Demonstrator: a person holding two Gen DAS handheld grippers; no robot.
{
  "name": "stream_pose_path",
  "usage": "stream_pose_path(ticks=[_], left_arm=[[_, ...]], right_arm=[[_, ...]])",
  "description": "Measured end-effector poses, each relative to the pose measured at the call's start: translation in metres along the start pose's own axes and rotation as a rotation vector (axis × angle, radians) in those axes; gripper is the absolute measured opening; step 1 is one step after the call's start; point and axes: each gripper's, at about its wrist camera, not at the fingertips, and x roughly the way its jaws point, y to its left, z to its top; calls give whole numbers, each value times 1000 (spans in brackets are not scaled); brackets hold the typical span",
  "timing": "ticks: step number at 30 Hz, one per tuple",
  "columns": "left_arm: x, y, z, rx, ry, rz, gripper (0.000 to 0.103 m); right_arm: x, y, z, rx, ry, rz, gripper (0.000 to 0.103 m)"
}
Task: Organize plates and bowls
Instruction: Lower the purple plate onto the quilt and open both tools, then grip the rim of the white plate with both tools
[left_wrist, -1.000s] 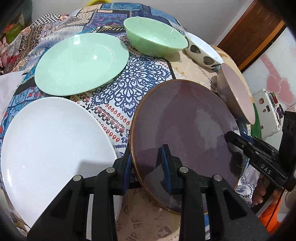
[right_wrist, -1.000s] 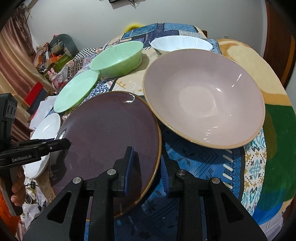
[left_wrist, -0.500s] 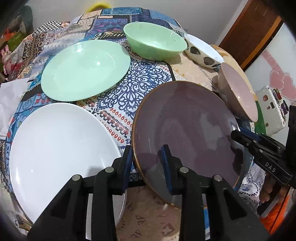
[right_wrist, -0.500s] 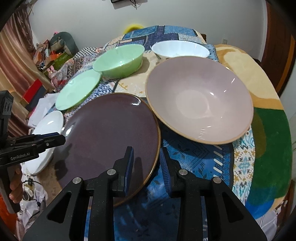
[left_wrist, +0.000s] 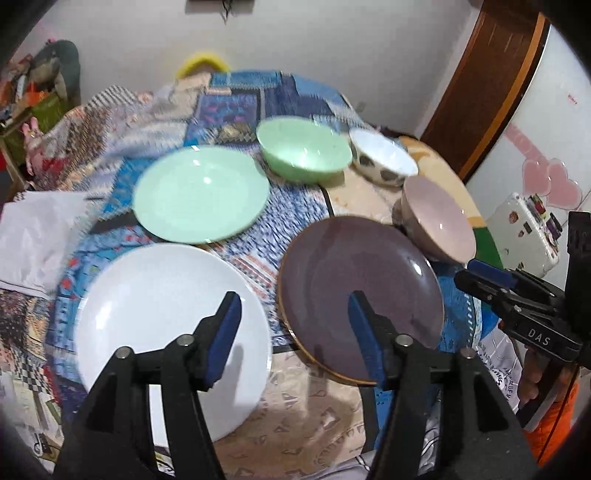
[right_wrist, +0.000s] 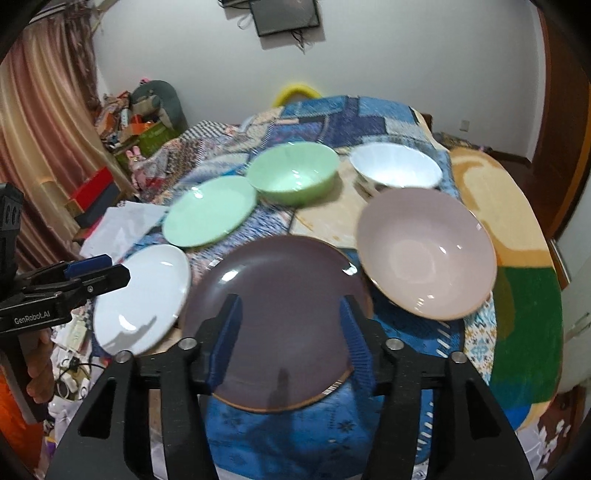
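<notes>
Opening, both tools (left_wrist: 295, 332) (right_wrist: 288, 332) seemingly hover above the purple plate (right_wrist: 273, 317).

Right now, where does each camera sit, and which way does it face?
Left wrist: sits on the left tongs, looking down across the table; own open fingers frame the white plate and purple plate; the other gripper and hand show at right.
Right wrist: sits on the right tongs, angled down over the purple plate; the left tongs show at left.
Shared: all plates, the green bowl and pink bowl.
</notes>
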Motion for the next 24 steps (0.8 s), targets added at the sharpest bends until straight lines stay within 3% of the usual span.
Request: stream_pose_path(ticks=[4,7,14,21,24], left_arm=[[-24,15,-1,-15,-52,31,84],[-38,32,-3,-38,-84,54,89],[-45,83,-15,-119,-80,110,90],[-32,132,-34,-197,-28,146,90],[-25,149,-43,-221,-7,151,90]], right_arm=[[6,20,7,-38,-7,15,60],[15,34,9,-64,3,35,61],[45,67,10,-118,41,62,61],[81,96,7,-137,104,86,60],[98,106,6,-144,128,87,55]])
